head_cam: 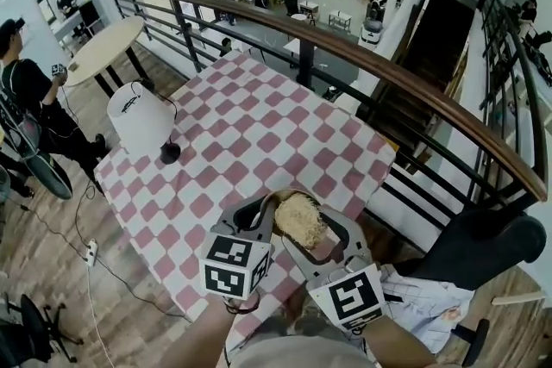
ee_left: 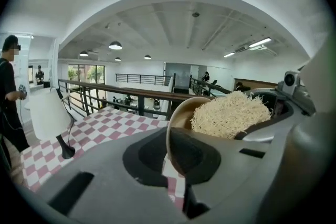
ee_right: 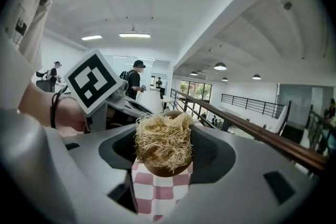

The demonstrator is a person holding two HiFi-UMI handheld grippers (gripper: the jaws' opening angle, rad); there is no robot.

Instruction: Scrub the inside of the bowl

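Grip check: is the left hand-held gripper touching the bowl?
Touching: left gripper view shows the left hand-held gripper clamped on the bowl rim.

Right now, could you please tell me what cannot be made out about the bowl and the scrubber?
Inside of the bowl: mostly covered by the scrubber in all three views, so dirt cannot be judged.
Pads of the right gripper: right gripper view, hidden behind the scrubber.
Rim where the left gripper grips: left gripper view, hidden between the shut jaws.
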